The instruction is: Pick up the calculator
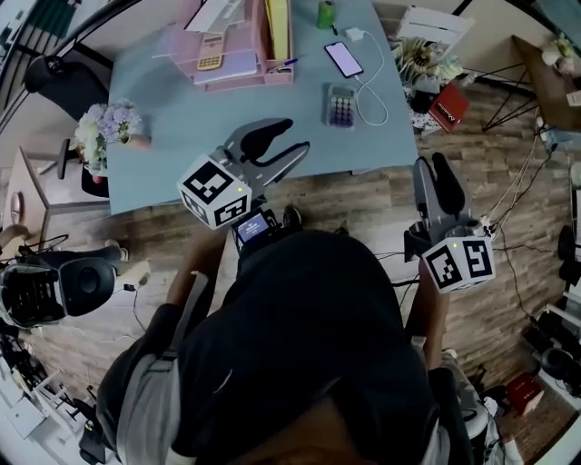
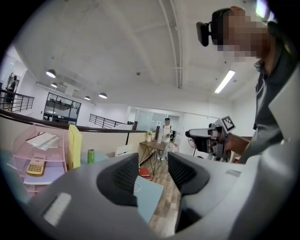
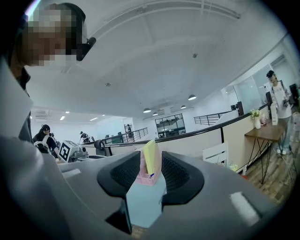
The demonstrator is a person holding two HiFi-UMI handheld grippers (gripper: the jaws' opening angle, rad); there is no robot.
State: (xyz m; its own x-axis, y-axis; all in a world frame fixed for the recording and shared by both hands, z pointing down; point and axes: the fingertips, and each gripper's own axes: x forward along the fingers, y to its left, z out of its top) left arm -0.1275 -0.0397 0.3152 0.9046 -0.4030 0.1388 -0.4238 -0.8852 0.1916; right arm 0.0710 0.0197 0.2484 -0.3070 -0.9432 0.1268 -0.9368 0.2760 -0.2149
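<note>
A grey calculator (image 1: 340,106) with purple keys lies flat on the light blue table (image 1: 182,136), right of centre. A yellow calculator (image 1: 211,53) rests in the pink desk tray (image 1: 238,68) at the back, and it also shows in the left gripper view (image 2: 35,166). My left gripper (image 1: 289,138) hovers open over the table's near edge, left of and nearer than the grey calculator. Off the table's near right corner, my right gripper (image 1: 434,171) is held open over the wooden floor. Both grippers (image 2: 150,176) (image 3: 151,174) hold nothing.
A phone (image 1: 344,59) with a white cable (image 1: 372,91) lies just behind the grey calculator. A green can (image 1: 326,14) stands at the back and a bunch of flowers (image 1: 104,127) at the left edge. A red book (image 1: 448,107) lies right of the table.
</note>
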